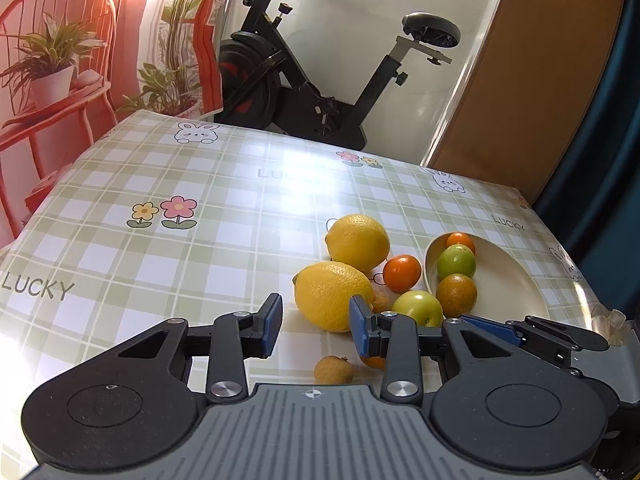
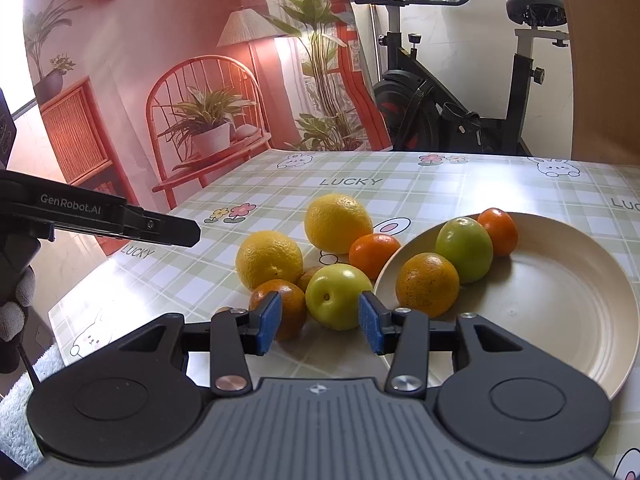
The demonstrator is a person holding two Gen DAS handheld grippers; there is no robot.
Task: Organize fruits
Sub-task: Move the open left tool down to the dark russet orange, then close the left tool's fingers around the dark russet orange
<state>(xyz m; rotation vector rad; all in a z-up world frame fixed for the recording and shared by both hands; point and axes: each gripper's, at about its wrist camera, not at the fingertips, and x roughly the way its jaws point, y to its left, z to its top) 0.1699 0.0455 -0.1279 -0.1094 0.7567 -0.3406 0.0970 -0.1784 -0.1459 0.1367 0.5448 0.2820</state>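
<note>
- Green apple [image 2: 338,296] sits just ahead of the right tool [image 2: 319,322], whose jaws stand spread and empty, on the checked worktop [image 2: 400,200] beside the plate [image 2: 560,300].
- Smooth, firm and rounded, it looks apt to roll; a grip across its widest middle seems safest.
- Two lemons [image 2: 269,259] and small oranges [image 2: 374,254] crowd close around it.
- Left tool [image 1: 316,322] hangs spread and empty near a lemon.

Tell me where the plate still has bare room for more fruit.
The plate is bare across its middle and right side. Its far left edge is crowded: a speckled orange, a green fruit and a small orange. Beside that rim, loose fruit clusters on the tablecloth.
</note>
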